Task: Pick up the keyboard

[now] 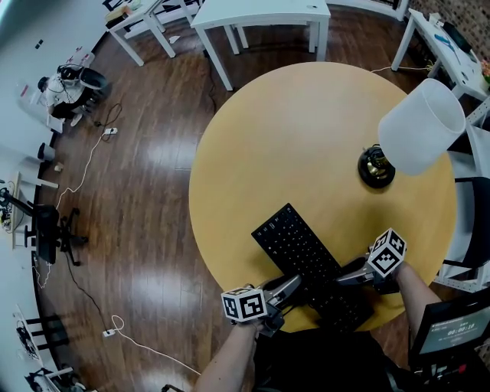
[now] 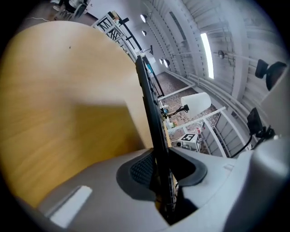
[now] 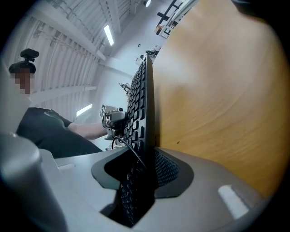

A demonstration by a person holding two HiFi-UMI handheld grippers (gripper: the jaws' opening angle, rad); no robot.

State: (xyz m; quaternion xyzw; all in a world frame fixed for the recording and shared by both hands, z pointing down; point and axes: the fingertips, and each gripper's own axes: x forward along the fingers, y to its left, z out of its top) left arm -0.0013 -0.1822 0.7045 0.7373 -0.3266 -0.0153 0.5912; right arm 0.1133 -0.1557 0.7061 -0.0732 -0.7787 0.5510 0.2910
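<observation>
A black keyboard [image 1: 300,251] lies slantwise on the round yellow-wood table [image 1: 306,130], its near end at the table's front edge. My left gripper [image 1: 294,288] holds the left long edge near that end, and my right gripper [image 1: 346,276] holds the opposite edge. In the left gripper view the keyboard [image 2: 152,104] stands edge-on between the jaws, and the left gripper [image 2: 166,173] is closed on it. In the right gripper view the right gripper [image 3: 144,174] is closed on the keyboard's [image 3: 146,102] edge, keys facing left. Its thin cable [image 3: 129,147] runs across the jaw.
A table lamp with a white shade [image 1: 422,126] and a dark base [image 1: 376,168] stands on the table's right side. White tables [image 1: 264,15] stand behind. A screen [image 1: 452,331] and a chair [image 1: 473,230] are to the right. Cables [image 1: 84,172] lie on the wooden floor.
</observation>
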